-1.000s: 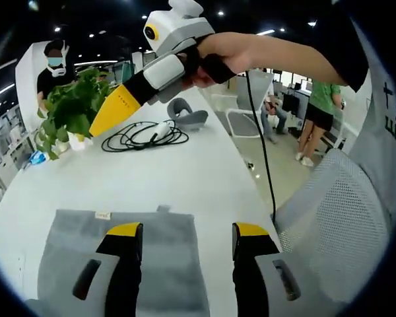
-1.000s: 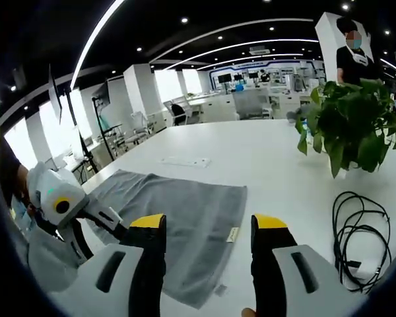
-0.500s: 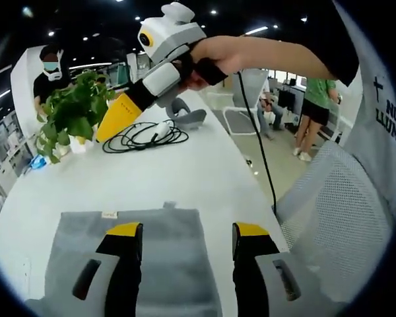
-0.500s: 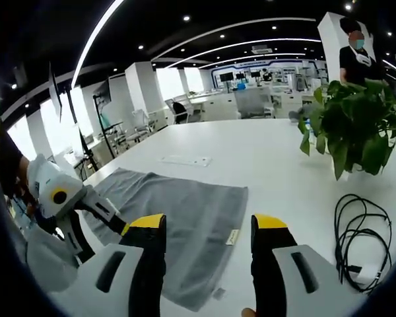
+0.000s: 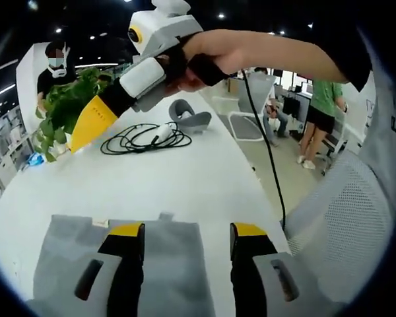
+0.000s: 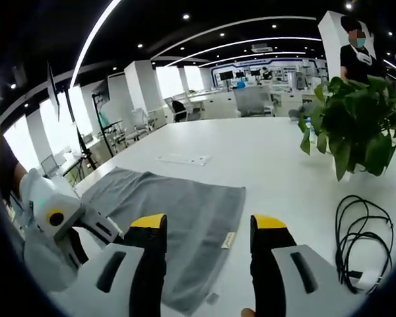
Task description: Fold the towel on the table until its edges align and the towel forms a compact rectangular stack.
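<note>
The towel (image 6: 178, 228) is spread flat on the table (image 6: 270, 165), below the spread jaws of the left gripper (image 5: 186, 231) and right gripper (image 6: 208, 224). Since a second ago, the right gripper has been lowered toward the towel's far edge. A cable (image 5: 144, 137) and plant (image 6: 353, 129) are seen beyond, well apart from the towel.

In my left gripper view, my right gripper (image 5: 92, 122) has swung lower and toward 9 o'clock, its yellow tip now crossing in front of the plant (image 5: 63, 109) instead of beside it. My left gripper (image 5: 185, 231) has eased forward over the towel (image 5: 165, 264), whose far edge sits nearer my jaws. In my right gripper view, the left gripper (image 6: 105, 228) has dropped toward 7 o'clock.
</note>
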Motion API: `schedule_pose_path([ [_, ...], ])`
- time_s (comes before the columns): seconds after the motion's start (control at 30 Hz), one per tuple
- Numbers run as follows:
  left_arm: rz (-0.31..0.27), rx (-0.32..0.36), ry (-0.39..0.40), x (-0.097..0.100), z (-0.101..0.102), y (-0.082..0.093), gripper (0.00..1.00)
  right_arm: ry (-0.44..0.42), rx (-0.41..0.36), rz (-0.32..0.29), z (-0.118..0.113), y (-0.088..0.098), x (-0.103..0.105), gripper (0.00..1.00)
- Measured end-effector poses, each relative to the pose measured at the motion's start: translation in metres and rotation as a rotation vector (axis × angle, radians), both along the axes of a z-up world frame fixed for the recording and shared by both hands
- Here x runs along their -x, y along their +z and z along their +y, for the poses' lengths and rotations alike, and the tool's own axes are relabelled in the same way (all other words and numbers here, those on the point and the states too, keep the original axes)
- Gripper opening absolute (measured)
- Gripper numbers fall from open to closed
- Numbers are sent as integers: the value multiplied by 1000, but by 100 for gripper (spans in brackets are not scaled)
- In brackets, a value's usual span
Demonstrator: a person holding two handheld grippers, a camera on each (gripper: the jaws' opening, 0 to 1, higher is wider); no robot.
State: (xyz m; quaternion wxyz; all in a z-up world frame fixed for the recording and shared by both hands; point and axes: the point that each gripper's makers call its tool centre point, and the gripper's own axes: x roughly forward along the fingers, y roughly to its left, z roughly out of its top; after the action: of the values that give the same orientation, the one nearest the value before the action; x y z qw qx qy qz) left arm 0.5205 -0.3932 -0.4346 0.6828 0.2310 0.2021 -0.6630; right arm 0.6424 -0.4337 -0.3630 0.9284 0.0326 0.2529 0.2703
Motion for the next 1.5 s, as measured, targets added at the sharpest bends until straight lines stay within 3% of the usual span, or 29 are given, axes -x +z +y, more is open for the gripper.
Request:
schedule_pose_path([
  [0.43, 37, 6, 56, 2, -25, -22, 46, 13, 4, -9, -1, -10, -23, 48],
  [0.87, 88, -34, 90, 4, -28, -48, 39, 26, 8, -1, 8, -27, -45, 43],
  [1.03, 127, -42, 104, 6, -30, -56, 30, 23, 2, 12, 9, -36, -53, 40],
  [1.43, 163, -59, 121, 4, -31, -72, 29, 54, 23, 36, 19, -52, -62, 38],
  [1.5, 140, -81, 112, 4, -31, -77, 29, 59, 29, 40, 22, -54, -63, 38],
])
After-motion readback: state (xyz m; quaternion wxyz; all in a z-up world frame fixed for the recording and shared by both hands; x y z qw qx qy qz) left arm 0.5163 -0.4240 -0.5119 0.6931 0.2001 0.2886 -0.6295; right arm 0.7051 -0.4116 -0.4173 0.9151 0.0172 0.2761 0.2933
